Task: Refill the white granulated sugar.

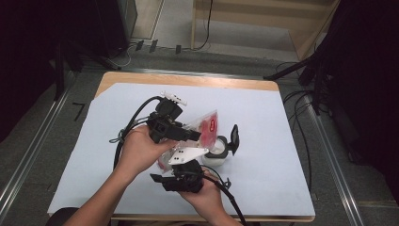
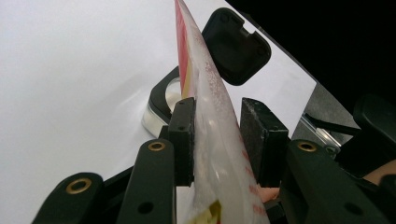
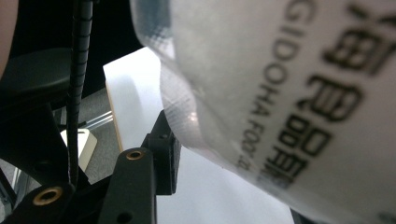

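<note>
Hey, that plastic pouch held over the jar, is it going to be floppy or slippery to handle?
Probably floppy: the pouch bends between the left tongs and creases near the right tongs. Its glossy film looks slippery. It seems light, though its contents are unclear. The open jar sits below.

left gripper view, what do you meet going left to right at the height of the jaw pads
Bare white table cover → left black jaw pad → clear plastic pouch with red print standing between the pads → right black jaw pad.
</note>
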`<state>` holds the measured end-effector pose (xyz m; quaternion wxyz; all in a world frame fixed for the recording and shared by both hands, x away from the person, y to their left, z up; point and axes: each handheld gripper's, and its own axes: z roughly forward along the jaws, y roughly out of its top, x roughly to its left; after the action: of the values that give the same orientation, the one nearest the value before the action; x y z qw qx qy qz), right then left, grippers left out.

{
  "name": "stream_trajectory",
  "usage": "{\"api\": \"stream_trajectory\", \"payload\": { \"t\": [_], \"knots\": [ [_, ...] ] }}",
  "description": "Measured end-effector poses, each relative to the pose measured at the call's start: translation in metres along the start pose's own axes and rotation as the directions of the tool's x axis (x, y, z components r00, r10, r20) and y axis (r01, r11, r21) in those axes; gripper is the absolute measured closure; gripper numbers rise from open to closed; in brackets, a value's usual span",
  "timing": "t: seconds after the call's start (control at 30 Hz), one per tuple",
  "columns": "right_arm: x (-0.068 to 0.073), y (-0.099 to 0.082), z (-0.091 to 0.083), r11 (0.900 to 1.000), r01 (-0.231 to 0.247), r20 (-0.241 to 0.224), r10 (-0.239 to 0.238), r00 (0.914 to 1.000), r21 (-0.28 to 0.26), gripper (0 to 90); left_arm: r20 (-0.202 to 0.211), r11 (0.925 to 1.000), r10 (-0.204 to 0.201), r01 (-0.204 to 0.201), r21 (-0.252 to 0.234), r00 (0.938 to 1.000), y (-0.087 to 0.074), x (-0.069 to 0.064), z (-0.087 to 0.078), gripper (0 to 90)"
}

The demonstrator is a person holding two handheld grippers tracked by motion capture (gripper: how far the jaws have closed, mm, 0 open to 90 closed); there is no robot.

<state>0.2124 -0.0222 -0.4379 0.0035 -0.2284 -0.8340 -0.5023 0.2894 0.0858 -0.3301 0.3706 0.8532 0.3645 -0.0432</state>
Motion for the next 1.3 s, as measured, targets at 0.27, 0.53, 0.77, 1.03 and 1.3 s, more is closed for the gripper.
{"api": "stream_trajectory", "payload": {
  "t": [0.27, 0.53, 0.77, 1.03, 1.3],
  "knots": [
    [0.002, -0.006, 0.004, 0.9999, 0.010, -0.007, -0.010, 0.9999, 0.012, 57.1, 0.008, 0.9991, -0.002, 0.001, 0.042, 1.0000, -0.001, 0.002, 0.002, 67.3],
    [0.003, -0.013, 0.010, 0.9992, 0.023, -0.009, -0.023, 0.9997, 0.034, 56.9, 0.004, 0.9963, -0.007, 0.006, 0.085, 1.0000, -0.002, 0.003, 0.006, 67.4],
    [0.002, -0.018, 0.013, 0.9991, 0.031, -0.024, -0.030, 0.9993, 0.030, 56.4, 0.010, 0.9943, -0.011, 0.010, 0.106, 0.9999, -0.002, 0.005, 0.009, 67.3],
    [0.002, -0.024, 0.018, 0.9976, 0.051, -0.016, -0.050, 0.9986, 0.046, 57.8, 0.005, 0.9920, -0.006, 0.006, 0.126, 1.0000, -0.003, 0.007, 0.016, 67.5],
    [0.002, -0.030, 0.024, 0.9960, 0.065, -0.013, -0.064, 0.9979, 0.062, 58.0, 0.010, 0.9893, 0.000, -0.001, 0.146, 1.0000, -0.004, 0.012, 0.023, 68.1]
  ]
}}
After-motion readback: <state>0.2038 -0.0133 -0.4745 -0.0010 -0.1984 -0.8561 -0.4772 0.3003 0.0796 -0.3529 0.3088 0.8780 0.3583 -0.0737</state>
